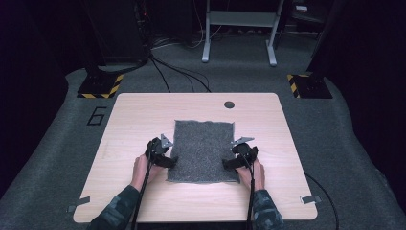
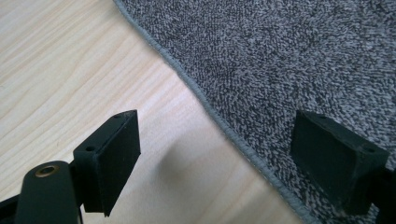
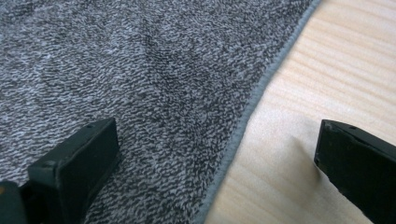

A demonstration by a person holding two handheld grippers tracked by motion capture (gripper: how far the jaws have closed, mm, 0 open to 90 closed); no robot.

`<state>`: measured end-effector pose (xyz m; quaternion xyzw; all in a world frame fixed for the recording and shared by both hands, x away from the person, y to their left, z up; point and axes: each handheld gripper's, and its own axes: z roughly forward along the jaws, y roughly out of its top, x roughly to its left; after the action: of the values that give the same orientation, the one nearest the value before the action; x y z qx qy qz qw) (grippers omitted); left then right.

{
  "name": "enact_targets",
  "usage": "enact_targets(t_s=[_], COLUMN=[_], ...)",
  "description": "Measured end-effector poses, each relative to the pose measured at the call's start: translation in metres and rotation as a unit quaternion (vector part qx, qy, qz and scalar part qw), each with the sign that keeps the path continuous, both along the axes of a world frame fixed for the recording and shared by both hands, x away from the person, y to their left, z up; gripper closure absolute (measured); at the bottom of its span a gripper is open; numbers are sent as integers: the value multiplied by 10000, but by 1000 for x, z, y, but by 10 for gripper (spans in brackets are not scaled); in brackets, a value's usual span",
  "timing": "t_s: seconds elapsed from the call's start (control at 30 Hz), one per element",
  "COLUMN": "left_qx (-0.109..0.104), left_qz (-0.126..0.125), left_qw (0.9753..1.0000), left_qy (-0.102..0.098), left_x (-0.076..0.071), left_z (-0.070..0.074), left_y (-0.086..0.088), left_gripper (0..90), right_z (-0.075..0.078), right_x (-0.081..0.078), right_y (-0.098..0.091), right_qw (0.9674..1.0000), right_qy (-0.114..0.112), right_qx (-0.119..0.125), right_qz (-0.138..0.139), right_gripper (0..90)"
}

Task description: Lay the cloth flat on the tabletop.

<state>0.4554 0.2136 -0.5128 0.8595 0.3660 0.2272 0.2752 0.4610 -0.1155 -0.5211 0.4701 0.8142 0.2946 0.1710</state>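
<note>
Gray towel (image 1: 203, 151) lay flat mid-counter (image 1: 143, 115), long axis running away from the person. Left gripper (image 1: 168, 161) and right gripper (image 1: 229, 163) gaped wide, straddling its side hems, gripping nothing. Floor (image 1: 57, 143) marking read 6.

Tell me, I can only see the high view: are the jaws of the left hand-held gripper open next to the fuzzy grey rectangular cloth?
Observer: Yes. In the left gripper view, the left hand-held gripper has its jaws wide apart and is gripping nothing.
Operator: So where is the cloth's edge?
Observer: The stitched hem of the grey rectangular terry cloth runs right between the jaws. One jaw is over the cloth and the other is over the light wooden table.
</note>
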Motion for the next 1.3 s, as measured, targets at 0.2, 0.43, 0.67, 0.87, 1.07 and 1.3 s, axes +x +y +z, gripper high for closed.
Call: enact_targets(t_s=[0.2,0.43,0.67,0.87,1.07,1.3], left_qx=[-125,-173,-215,-213,-313,-317], left_qz=[16,-3,-71,-54,-29,-12], left_qw=[9999,9998,9997,9998,9995,9995], left_qy=[12,36,16,-26,-23,-23], left_x=[-11,-18,-33,-45,-48,-48], left_z=[-2,-2,-3,-4,-5,-5], left_y=[6,8,10,10,11,12], left_gripper=[158,158,158,159,158,158], right_z=[-1,-1,-3,-4,-5,-5], right_x=[-6,-22,-38,-46,-48,-49], right_y=[-1,-1,-6,-8,-8,-9], right_qw=[10000,9999,9999,9996,9995,9995], right_qy=[-49,-129,-132,-218,-219,-213], right_qx=[17,-66,65,119,129,137], right_qz=[17,66,70,111,167,179], right_gripper=[1,1,1,1,1,1])
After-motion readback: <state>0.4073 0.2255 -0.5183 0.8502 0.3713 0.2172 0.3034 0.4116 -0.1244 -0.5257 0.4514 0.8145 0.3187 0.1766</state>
